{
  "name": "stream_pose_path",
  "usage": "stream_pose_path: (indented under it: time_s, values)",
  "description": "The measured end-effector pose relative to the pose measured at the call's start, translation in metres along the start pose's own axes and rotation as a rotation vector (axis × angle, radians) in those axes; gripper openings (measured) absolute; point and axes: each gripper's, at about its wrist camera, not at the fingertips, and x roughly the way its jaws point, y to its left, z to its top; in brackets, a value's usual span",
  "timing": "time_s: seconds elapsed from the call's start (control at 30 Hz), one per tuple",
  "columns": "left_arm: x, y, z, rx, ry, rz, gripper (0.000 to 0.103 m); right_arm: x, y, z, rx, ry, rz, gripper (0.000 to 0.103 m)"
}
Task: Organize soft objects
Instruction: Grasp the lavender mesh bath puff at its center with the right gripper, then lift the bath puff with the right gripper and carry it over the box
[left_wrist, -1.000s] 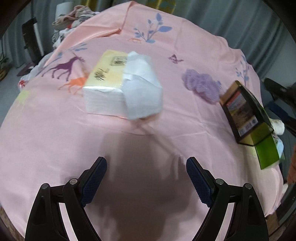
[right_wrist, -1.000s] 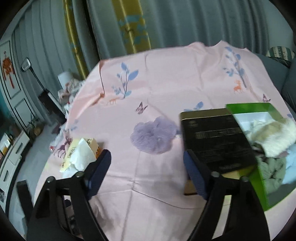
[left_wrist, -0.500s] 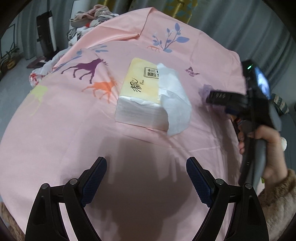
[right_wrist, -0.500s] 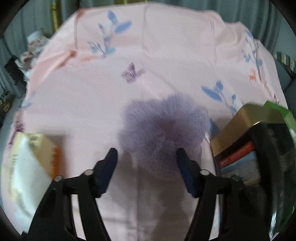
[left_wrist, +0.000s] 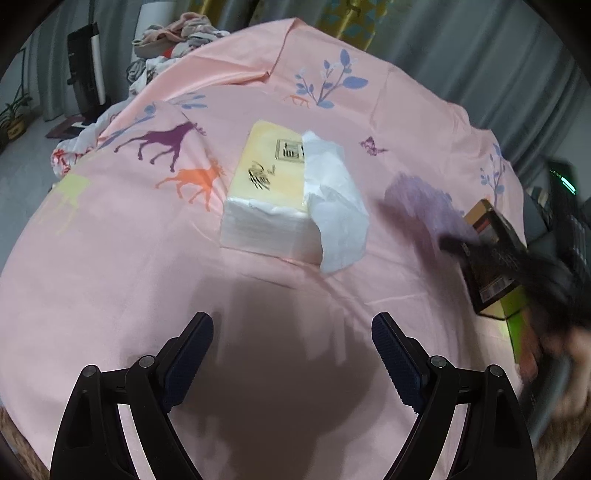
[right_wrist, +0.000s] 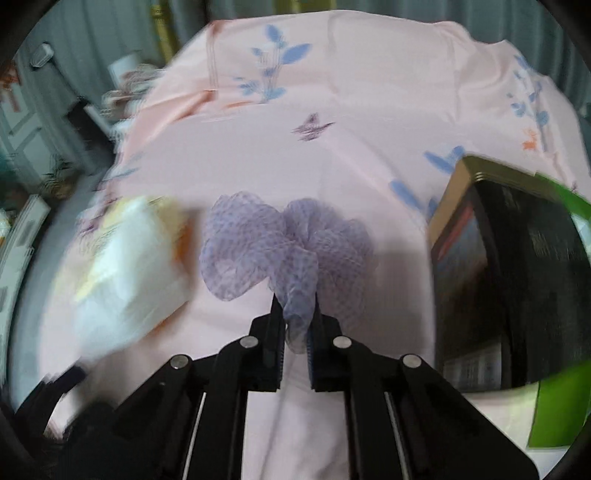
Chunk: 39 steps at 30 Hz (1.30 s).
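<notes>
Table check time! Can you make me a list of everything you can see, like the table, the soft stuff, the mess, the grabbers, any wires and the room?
Surface: pink tablecloth printed with horses, leaves and a butterfly; wrinkled.
Job's things: purple mesh puff lying on the cloth; green box at the right edge, its contents not visible now.
Clutter: tissue pack with a sheet pulled out; dark lid propped against the green box.
Grippers: right gripper shut on a fold of the puff; left gripper open, nothing between its fingers.
Cables: nothing seen.
Surroundings: grey curtains; pile of clothes beyond the table.
</notes>
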Motion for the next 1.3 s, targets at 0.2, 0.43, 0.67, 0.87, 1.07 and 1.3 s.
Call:
stream_pose_path:
  time_s: [0.2, 0.43, 0.67, 0.87, 1.07, 1.3]
  values:
    - [-0.006, 0.000, -0.002, -0.011, -0.018, -0.026, 0.088, -0.035, 0.003, -0.065, -0.062, 0.108, 0.117, 0.014]
    - [-0.004, -0.019, -0.006, 0.025, 0.008, -0.098, 0.088, -0.075, -0.015, -0.103, -0.010, 0.060, 0.135, 0.069]
    - [0.003, -0.047, -0.016, 0.067, 0.050, -0.172, 0.088, -0.070, -0.038, -0.070, 0.140, 0.029, 0.188, 0.079]
    - [0.015, -0.070, -0.022, 0.113, 0.084, -0.198, 0.088, -0.023, -0.034, -0.048, 0.194, 0.176, 0.284, 0.079]
    - [0.032, -0.072, -0.026, 0.090, 0.141, -0.207, 0.071, 0.010, -0.030, -0.057, 0.212, 0.237, 0.322, 0.079]
    - [0.035, -0.089, -0.030, 0.134, 0.115, -0.180, 0.045, 0.013, -0.026, -0.061, 0.173, 0.220, 0.348, 0.051]
